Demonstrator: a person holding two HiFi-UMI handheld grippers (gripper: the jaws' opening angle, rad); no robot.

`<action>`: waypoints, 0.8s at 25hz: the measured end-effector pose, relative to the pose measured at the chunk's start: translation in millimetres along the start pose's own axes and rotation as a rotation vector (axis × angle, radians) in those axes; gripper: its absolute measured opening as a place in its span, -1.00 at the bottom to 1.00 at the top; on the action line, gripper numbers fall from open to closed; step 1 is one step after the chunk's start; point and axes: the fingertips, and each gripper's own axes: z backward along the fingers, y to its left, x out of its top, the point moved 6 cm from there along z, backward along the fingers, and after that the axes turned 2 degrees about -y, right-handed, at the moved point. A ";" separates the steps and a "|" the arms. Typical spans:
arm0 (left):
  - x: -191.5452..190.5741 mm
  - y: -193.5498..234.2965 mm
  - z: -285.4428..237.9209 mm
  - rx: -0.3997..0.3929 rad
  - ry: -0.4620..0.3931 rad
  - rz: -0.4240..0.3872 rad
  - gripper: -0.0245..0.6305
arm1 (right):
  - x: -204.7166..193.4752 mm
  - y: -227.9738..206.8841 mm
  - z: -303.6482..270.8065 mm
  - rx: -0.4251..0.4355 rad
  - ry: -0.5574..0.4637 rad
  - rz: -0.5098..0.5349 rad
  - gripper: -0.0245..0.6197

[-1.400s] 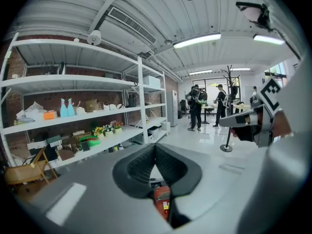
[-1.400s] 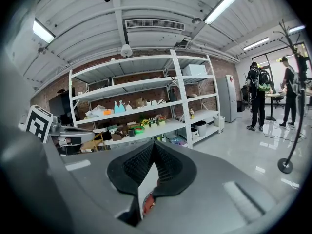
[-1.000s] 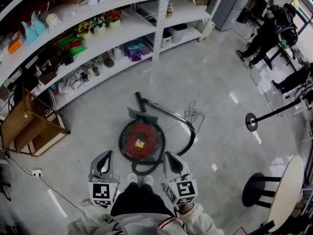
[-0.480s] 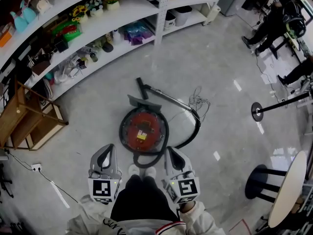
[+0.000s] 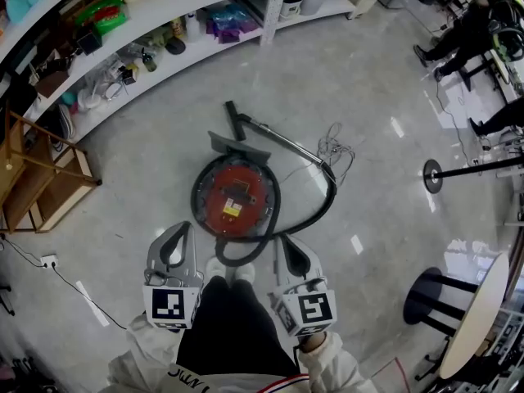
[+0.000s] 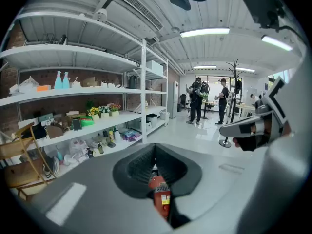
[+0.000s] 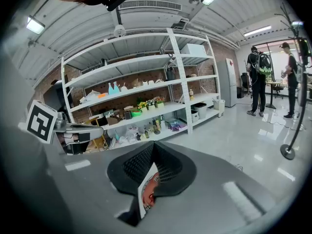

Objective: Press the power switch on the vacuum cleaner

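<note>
Left gripper (image 5: 183, 229), right gripper (image 5: 282, 242), side by side, fingers (image 6: 131, 165) closed, empty

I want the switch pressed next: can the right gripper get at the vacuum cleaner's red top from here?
Probably yes: the right gripper is shut beside the vacuum cleaner, whose top lies uncovered; only the black hose loops low between them.

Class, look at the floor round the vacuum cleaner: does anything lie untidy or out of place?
Yes. A thin pale cord lies in a loose tangle right of the round red vacuum cleaner, beside its black hose; likely a trip hazard.
</note>
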 end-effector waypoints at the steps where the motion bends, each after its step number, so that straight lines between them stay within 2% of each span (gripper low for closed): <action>1: -3.5 0.1 -2.3 0.000 0.004 0.002 -0.93 | -2.5 -0.5 -2.4 0.002 0.006 0.000 -0.92; 20: -95.7 6.4 -32.3 0.024 0.102 0.042 -0.93 | -75.9 -5.0 -44.9 0.031 0.082 -0.023 -0.92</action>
